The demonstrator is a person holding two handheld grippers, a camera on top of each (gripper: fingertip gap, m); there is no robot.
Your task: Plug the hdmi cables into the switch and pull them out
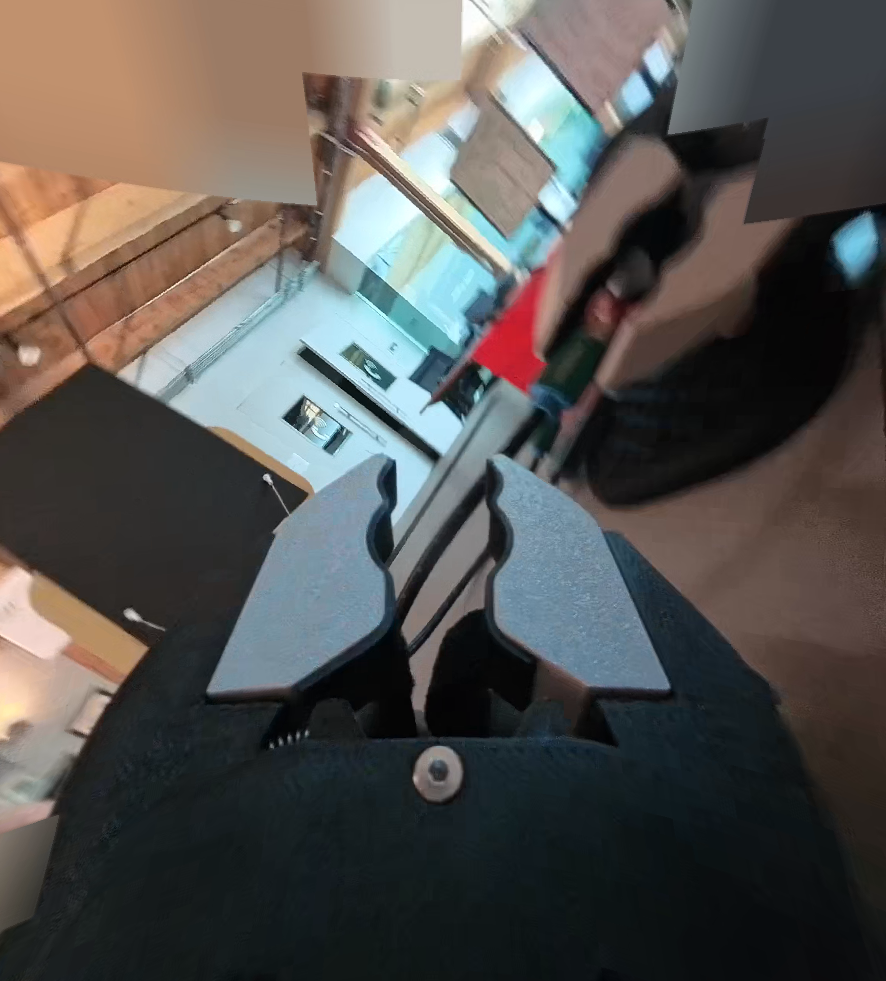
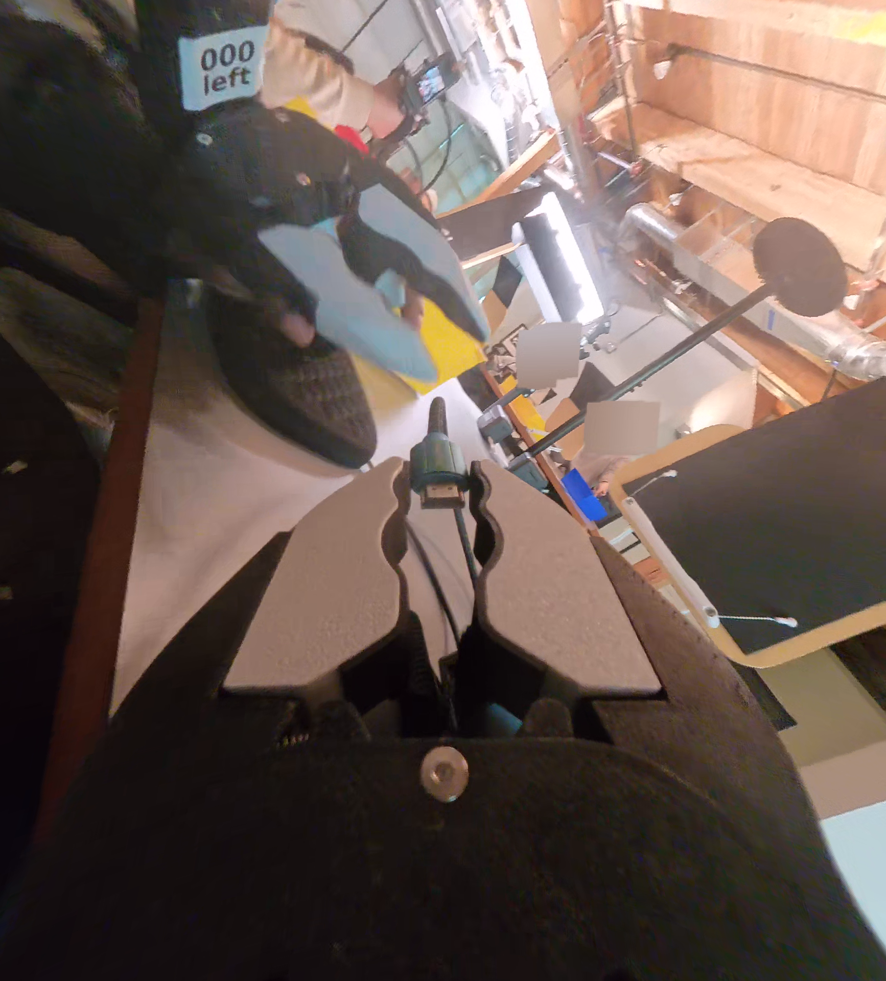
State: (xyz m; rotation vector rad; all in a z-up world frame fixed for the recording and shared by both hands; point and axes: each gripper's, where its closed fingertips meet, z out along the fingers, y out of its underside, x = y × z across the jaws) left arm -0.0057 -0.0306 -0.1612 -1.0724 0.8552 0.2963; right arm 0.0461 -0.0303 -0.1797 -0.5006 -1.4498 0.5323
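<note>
Right hand-held gripper: its two grey fingers are sitting a little apart, with the HDMI plug lying between the tips; whether they are actually pinching it, I cannot tell.
HDMI plug: dark body, metal end facing the camera, thin cable running back between the fingers.
Left hand-held gripper: fingers are standing spread with a narrow gap (nothing clearly gripped); a dark cord is passing behind them.
Desk: pale top with a reddish-brown edge along its left side.
Dark woven object: resting on the desk, near that edge.
Switch: not showing in either view.
</note>
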